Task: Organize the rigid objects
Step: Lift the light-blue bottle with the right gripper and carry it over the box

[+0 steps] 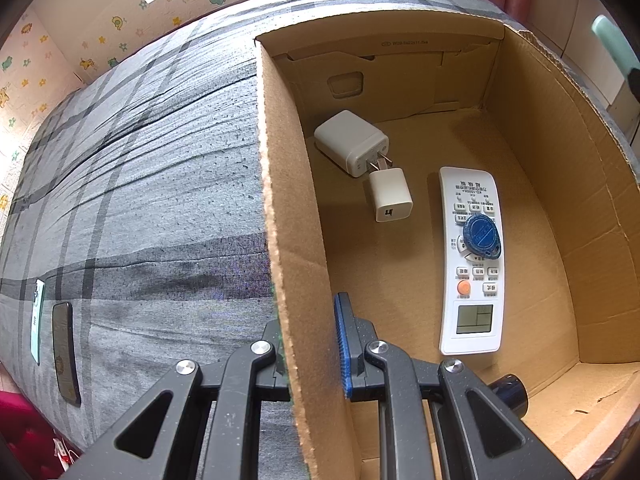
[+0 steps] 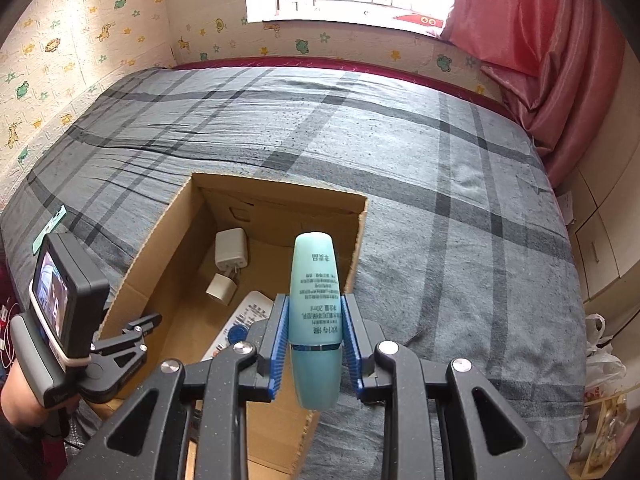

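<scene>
A: Left wrist view first. What can't you make out from there?

B: The left gripper [image 1: 312, 354] straddles the near side wall of the cardboard box [image 1: 280, 208], and that wall hides one pad almost wholly; only the blue pad inside the box shows clearly. The jaws are drawn together on the wall. Low on the right a dark round thing [image 1: 510, 390] pokes out behind the gripper's frame, and I can't tell what it is.

A: And in the box?

B: A large white charger [image 1: 350, 142] lies near the far corner, its prongs touching a smaller white charger [image 1: 390, 194] just in front of it. Beside them lies a white remote control [image 1: 472, 260], face up, with a blue oval key fob [image 1: 482, 236] resting on its buttons.

A: Outside the box?

B: The grey plaid bedspread [image 1: 140, 200]. Two phones lie at its edge, a mint-green phone [image 1: 38, 320] and a dark phone [image 1: 66, 354], both squeezed thin by the lens.

A: What about the right side?

B: The right gripper [image 2: 314, 344] is clamped on a teal bottle [image 2: 316, 320], held upright above the box's near right part. Its printing reads upside down and is too small for me. The bottle covers part of the remote, and a hand [image 2: 20, 396] at the left edge is cut off.
</scene>
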A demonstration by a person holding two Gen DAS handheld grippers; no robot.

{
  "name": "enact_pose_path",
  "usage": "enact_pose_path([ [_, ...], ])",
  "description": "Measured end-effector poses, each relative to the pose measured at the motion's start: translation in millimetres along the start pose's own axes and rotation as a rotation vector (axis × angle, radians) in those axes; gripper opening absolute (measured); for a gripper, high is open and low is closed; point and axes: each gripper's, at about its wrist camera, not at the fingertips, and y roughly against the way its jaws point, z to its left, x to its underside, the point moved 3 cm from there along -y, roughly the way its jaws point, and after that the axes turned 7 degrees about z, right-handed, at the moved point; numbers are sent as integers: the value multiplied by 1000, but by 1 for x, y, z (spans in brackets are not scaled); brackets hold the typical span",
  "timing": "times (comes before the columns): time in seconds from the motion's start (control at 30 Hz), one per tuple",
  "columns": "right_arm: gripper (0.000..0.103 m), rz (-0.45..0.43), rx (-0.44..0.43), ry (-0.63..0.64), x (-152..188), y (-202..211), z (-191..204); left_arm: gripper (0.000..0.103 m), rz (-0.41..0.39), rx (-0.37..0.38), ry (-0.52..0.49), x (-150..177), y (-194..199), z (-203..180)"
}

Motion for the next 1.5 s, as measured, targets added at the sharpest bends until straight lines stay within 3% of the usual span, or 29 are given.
enact_pose_path([
  [0.83,27,149,-21,73,-20,-77,63,18,-4,18,8,1,-1,3],
  [1.5,27,277,21,62,-7,-129,68,18,-7,21,9,2,-1,4],
])
